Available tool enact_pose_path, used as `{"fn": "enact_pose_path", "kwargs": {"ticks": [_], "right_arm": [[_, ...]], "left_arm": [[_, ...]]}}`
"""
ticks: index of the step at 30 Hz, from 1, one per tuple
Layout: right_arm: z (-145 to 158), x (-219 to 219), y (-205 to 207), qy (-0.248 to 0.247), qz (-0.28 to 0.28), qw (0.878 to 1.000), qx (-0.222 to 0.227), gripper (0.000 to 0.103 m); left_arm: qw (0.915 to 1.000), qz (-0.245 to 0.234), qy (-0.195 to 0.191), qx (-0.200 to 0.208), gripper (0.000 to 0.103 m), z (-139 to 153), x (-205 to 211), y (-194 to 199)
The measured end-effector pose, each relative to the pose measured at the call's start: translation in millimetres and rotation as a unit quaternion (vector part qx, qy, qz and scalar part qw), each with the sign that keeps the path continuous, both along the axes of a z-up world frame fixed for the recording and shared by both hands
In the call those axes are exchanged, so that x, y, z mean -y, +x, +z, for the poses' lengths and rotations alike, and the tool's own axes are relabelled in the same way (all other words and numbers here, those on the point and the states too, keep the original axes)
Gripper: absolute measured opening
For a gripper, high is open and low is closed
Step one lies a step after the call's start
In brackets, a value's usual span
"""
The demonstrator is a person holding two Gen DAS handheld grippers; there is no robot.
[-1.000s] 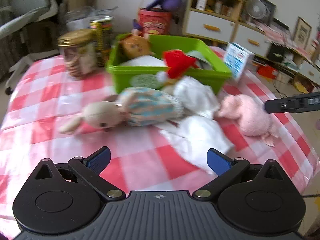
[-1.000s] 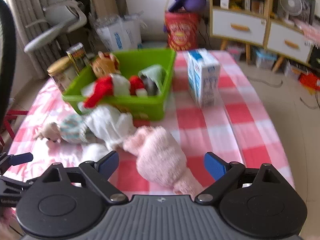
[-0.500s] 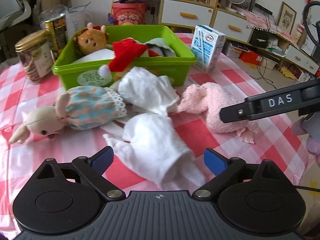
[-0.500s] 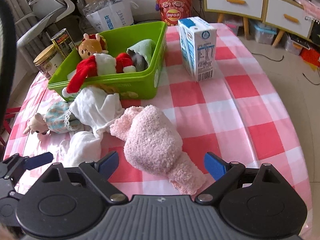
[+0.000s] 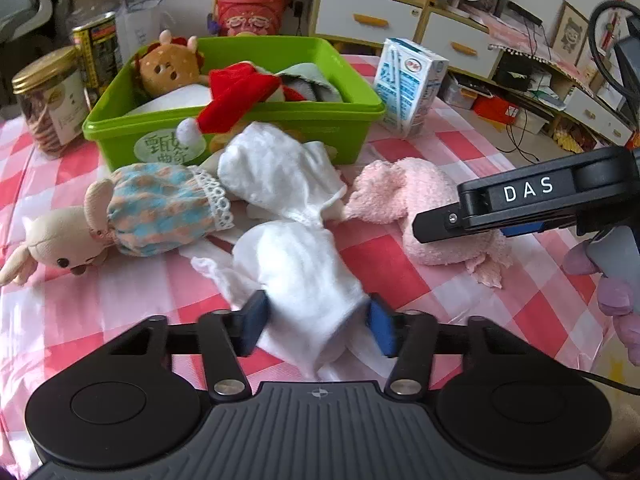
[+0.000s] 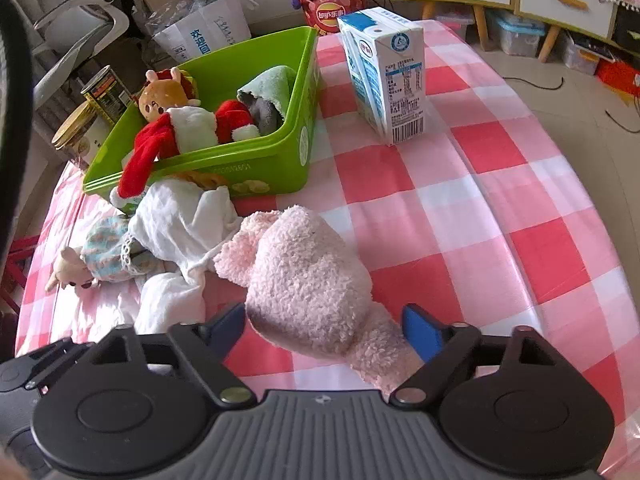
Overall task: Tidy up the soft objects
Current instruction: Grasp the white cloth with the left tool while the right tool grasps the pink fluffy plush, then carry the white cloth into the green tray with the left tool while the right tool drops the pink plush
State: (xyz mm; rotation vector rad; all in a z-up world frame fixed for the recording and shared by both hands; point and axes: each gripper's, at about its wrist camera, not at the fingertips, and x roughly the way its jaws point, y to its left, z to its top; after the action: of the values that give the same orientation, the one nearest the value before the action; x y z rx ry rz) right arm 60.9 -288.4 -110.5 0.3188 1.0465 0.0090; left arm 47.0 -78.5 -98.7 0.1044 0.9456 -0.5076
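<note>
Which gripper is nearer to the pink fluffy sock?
Right. The right gripper straddles the pink sock; the left gripper is beside it, closing around the white cloth.

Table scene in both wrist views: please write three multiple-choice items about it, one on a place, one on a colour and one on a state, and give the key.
1. Where does the milk carton stand?
A. inside the green bin
B. on the checked tablecloth, beside the green bin
C. on the floor

2. What colour is the plush toy that lies nearest to the milk carton?
A. pink
B. yellow
C. black

3. How is the jar behind the bin?
A. upright, with its lid on
B. lying on its side
C. upright, without a lid

Key: 1 B, the carton stands on the cloth, outside the bin's wall. 2 A, its fluffy surface is pale pink. 3 A, the gold lid sits on top of the standing jar.
</note>
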Motion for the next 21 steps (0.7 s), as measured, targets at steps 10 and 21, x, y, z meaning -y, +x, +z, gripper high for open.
{"fn": "enact_pose_path", "kwargs": {"ticks": [10, 21], "right_arm": [[5, -8, -2, -0.006, 0.017, 1.0, 0.007, 0.031], [35, 2, -15, 0.048, 0.001, 0.998, 0.029, 0.029]], "left_arm": [[0.9994, 0.017, -0.021, -0.02, 0.023, 11, -15, 6], [0.9991, 0.019, -0.039, -0.004, 0.017, 38, -38, -2]]}}
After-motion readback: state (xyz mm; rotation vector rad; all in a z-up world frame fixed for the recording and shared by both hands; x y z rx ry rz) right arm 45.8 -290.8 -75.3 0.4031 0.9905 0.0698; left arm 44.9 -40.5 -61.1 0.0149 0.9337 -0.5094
